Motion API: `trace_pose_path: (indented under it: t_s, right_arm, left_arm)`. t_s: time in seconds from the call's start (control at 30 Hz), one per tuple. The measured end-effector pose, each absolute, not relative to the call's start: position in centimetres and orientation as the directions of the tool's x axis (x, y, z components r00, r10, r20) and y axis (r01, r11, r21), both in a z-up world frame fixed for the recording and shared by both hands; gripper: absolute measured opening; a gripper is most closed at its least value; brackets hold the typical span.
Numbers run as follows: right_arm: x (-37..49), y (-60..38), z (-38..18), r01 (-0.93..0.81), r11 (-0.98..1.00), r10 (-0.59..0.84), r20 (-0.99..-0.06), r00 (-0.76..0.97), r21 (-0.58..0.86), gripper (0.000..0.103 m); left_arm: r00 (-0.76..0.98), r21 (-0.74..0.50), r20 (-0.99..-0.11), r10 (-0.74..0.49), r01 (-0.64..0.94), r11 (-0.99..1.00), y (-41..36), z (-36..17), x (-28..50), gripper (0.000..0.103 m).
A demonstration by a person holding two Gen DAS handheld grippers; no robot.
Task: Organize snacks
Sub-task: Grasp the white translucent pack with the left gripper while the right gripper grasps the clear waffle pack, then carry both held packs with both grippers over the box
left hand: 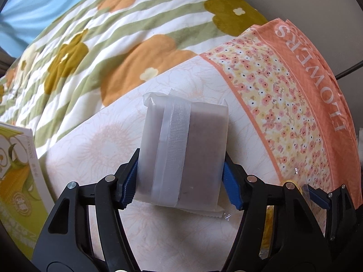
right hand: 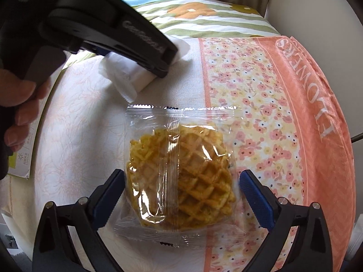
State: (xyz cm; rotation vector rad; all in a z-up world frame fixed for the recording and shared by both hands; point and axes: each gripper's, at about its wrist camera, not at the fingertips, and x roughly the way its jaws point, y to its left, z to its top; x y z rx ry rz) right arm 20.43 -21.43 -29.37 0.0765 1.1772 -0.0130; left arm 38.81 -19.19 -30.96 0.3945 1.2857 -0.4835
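Early stage, by my read: both snacks lie loose on the pink-and-white floral cloth (left hand: 158,238), nothing sorted into anything yet. No container visible for them except possibly the green-and-yellow printed carton (left hand: 15,181) at the left edge of the left wrist view; can't tell if that's the destination.

Left tool (left hand: 181,176): blue pads are pressing both long sides of the frosted-plastic-wrapped brown rectangular cake (left hand: 199,149), so it's clamped on it. The cake looks to be resting on the cloth, or barely off it; can't tell which. Tool points steeply down. The right wrist view shows the same tool from the side, a person's hand (right hand: 20,113) wrapped round its handle, the pack's white crimped end sticking out under it.

Right tool (right hand: 181,199): jaws wide apart, straddling the clear-plastic-wrapped golden waffle (right hand: 181,179). Pads sit just beside the wrapper on each side, not pressing; the waffle lies flat on the cloth, across the seam between the pale part and the small-flower band. Also pointing steeply down, centred over the pack.

Left to do: close the right tool on the waffle, lift both, place them wherever they belong. Wrapper is slick and loose, so the grip should land on the waffle body, not the film edges.

Green-striped flower quilt (left hand: 90,45) behind the cloth; not involved.
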Motion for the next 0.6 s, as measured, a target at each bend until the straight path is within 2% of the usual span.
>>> trace_pose_path:
  t_s: [0.03, 0.17, 0.23, 0.43, 0.6]
  right_arm:
    - [20.5, -21.1, -29.4, 0.046, 0.998, 0.022, -0.923, 0.385, 0.043, 0.098]
    - [20.8, -20.6, -29.2, 0.028, 0.999, 0.023, -0.915, 0.402, 0.037, 0.077]
    - [21.0, -20.8, -29.0, 0.035, 0.998, 0.035, -0.913, 0.407, 0.053, 0.073]
    - [21.5, -21.4, -26.2, 0.037, 0.996, 0.057, -0.893, 0.447, 0.082, 0.071]
    - [21.0, -21.5, -21.5, 0.004, 0.994, 0.090, -0.851, 0.517, 0.107, 0.071]
  left_arm:
    - [0.209, 0.012, -0.970, -0.121, 0.543, 0.839, -18.9, -30.8, 38.7, 0.061]
    - [0.221, 0.003, -0.966, -0.131, 0.518, 0.855, -17.8, -29.7, 38.3, 0.061]
    - [0.226, -0.006, -0.964, -0.139, 0.506, 0.862, -17.5, -29.0, 38.1, 0.061]
    - [0.271, -0.035, -0.945, -0.183, 0.472, 0.881, -16.3, -24.7, 37.1, 0.061]
    - [0.349, -0.076, -0.907, -0.237, 0.418, 0.905, -13.9, -18.5, 35.5, 0.061]
